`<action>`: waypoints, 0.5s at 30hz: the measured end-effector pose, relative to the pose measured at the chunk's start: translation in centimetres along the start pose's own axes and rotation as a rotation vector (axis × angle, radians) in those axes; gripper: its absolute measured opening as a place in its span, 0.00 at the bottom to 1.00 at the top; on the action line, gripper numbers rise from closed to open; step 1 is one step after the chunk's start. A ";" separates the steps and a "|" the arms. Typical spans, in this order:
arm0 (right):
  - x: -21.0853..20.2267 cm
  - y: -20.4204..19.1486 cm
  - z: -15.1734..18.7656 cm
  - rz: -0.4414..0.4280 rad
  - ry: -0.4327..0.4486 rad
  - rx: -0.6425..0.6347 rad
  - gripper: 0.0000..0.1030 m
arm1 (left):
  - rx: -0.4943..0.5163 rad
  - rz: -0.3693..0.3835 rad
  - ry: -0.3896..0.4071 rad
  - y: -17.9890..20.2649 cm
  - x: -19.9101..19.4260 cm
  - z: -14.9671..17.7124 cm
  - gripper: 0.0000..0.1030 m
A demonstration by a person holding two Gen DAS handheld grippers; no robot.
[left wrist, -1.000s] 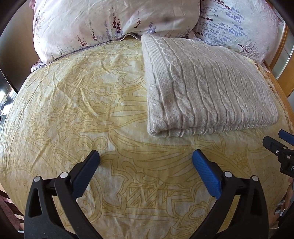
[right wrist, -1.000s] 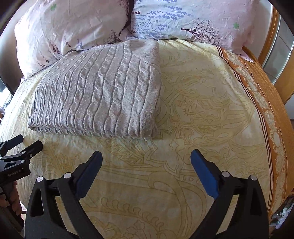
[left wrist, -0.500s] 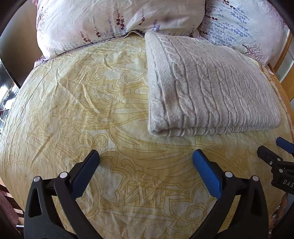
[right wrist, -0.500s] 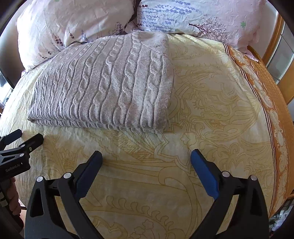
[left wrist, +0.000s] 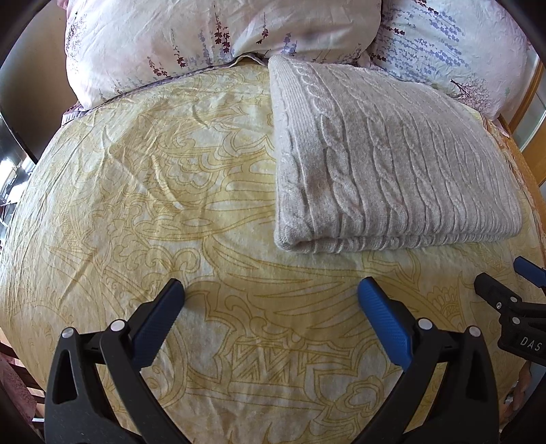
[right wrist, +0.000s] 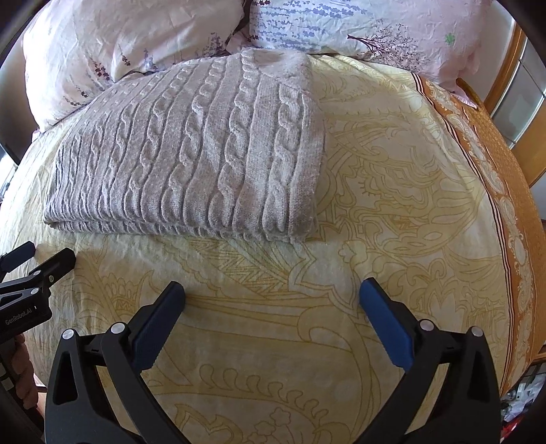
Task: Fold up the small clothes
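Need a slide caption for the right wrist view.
Open right gripper faces a folded grey sweater on the bed.

1. I see a yellow bedspread (left wrist: 170,205) with a darker gold ornamental line pattern; it is lightly creased and fills most of both views.
2. Its right side carries an orange patterned border (right wrist: 491,143).
3. At the head of the bed I see two floral pillows, touching each other: a left pillow (left wrist: 204,37) with purple sprigs and a right pillow (right wrist: 358,24) with lavender stems and a small tree.
4. I make out a wooden bed frame (right wrist: 501,78) past the right pillow.
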State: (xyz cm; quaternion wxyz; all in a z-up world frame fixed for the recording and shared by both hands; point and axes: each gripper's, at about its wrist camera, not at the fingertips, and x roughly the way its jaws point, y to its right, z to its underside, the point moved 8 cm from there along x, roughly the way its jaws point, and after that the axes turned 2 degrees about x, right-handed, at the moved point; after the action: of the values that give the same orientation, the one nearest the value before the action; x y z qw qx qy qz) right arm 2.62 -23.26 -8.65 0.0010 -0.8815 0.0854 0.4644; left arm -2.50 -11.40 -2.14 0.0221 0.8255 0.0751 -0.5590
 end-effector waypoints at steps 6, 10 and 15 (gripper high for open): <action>0.0 0.0 0.1 0.000 -0.005 -0.003 0.99 | 0.003 0.002 0.000 -0.1 0.1 0.0 0.98; 0.1 0.1 0.0 0.000 -0.009 -0.002 0.99 | 0.003 0.001 0.000 -0.1 0.2 -0.1 0.98; 0.1 0.1 -0.1 0.002 0.005 -0.001 0.99 | 0.002 -0.001 0.001 -0.1 0.3 -0.2 0.98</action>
State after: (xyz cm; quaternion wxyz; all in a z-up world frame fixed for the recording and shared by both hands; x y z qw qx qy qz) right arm 2.69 -23.37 -8.65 -0.0001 -0.8825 0.0862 0.4623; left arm -2.21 -11.22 -2.31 0.0209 0.8258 0.0747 -0.5585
